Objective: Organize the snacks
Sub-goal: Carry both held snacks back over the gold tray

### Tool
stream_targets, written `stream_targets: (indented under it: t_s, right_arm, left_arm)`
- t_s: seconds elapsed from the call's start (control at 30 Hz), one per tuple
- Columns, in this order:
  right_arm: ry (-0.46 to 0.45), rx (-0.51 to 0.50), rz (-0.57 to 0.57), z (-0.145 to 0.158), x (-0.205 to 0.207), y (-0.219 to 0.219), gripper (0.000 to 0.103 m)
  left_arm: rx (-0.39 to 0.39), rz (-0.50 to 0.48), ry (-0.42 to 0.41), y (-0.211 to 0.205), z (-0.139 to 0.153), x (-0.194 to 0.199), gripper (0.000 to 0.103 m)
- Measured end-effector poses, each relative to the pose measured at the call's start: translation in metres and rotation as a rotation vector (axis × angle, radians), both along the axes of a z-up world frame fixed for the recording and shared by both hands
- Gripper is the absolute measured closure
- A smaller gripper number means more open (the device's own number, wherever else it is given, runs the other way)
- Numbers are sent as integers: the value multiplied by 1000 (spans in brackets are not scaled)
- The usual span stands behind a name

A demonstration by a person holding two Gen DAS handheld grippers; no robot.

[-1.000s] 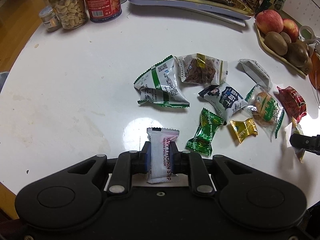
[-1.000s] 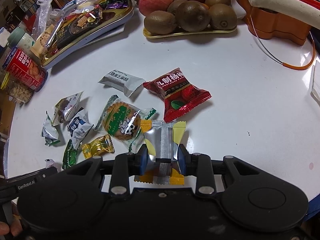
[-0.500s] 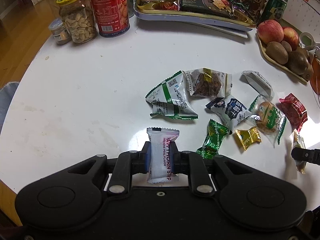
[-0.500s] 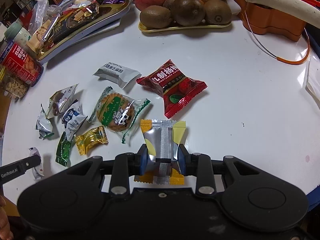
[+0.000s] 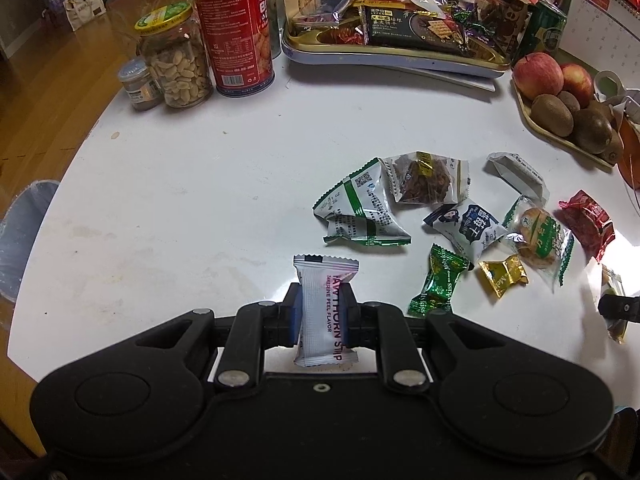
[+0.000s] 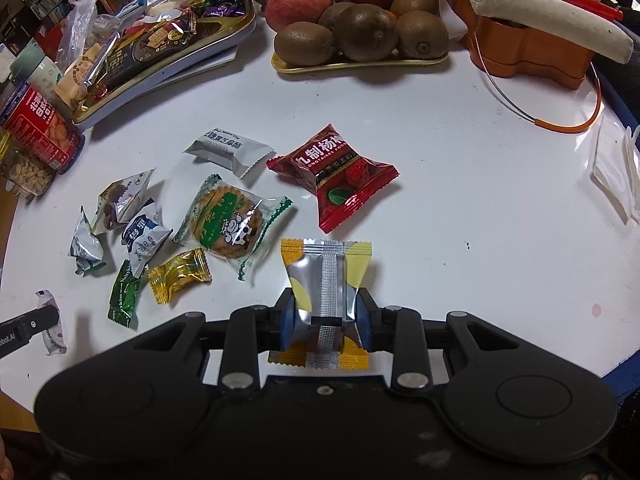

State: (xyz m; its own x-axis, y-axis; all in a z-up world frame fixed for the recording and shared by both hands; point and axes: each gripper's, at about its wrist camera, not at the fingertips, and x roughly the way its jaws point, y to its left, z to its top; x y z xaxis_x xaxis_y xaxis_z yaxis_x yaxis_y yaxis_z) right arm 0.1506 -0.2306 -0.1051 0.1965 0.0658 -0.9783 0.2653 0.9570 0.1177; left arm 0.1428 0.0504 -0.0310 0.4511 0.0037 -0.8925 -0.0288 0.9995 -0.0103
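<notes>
My left gripper [image 5: 322, 314] is shut on a white hawthorn strip packet [image 5: 325, 304], held above the white table [image 5: 180, 184]. My right gripper [image 6: 325, 314] is shut on a silver and yellow snack packet [image 6: 326, 280]. Several loose snacks lie on the table: a green and white packet [image 5: 360, 210], a red packet [image 6: 334, 174], a cookie packet [image 6: 228, 224], a gold candy [image 6: 180, 276] and a green candy [image 5: 438, 284]. A snack tray [image 5: 392, 64] full of packets stands at the back; it also shows in the right wrist view [image 6: 168, 68].
A peanut jar [image 5: 176, 60], a small jar [image 5: 138, 86] and a red tin [image 5: 234, 28] stand at the back left. A fruit plate with apples and kiwis [image 6: 360, 28] and an orange container [image 6: 528, 52] stand at the back right. White tissue [image 6: 616, 168] lies at right.
Both grippers have lifted and drawn back from the snack pile with their packets still held; the tray, jars and fruit now show more fully at the top of both views.
</notes>
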Motion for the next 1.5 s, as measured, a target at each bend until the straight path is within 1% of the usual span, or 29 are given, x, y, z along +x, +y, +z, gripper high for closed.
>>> stream_targets:
  t_s: [0.23,0.43,0.63,0.77,0.87,0.93,1.0,1.1,1.23,1.3,1.37,1.5]
  right_arm:
    - [-21,2,-21,6,-11,-4,70]
    - [-61,12,-22,23,-23,-3,70]
    - [-111,33,-18,46,-40,0,70]
    - [-154,66,-7,71,-58,6,70]
    - [-170,101,19,89,-77,13,70]
    - [-160,116,53,97,-90,19,70]
    - [-142,125,87,102,-108,25,70]
    - [-93,143,122,103,-134,35,70]
    - [-6,161,156,94,-163,52,70]
    - [35,160,181,88,-176,63,70]
    - [69,143,217,82,-187,73,70]
    - [111,133,256,77,-199,86,70]
  left_arm:
    - [7,15,-11,12,6,-10,79]
    - [15,32,-37,23,20,-20,79]
    - [-14,38,-32,31,24,-39,79]
    - [-39,11,-48,30,34,-59,79]
    - [-77,-24,-54,26,43,-78,79]
    - [-93,-50,-49,23,45,-92,79]
    - [-108,-87,-25,18,44,-106,79]
    - [-137,-152,33,8,38,-125,79]
    - [-174,-216,124,-7,25,-145,79]
    - [-166,-242,163,-15,18,-155,79]
    - [-161,-264,177,-21,13,-163,79]
    - [-161,-282,224,-28,5,-173,79]
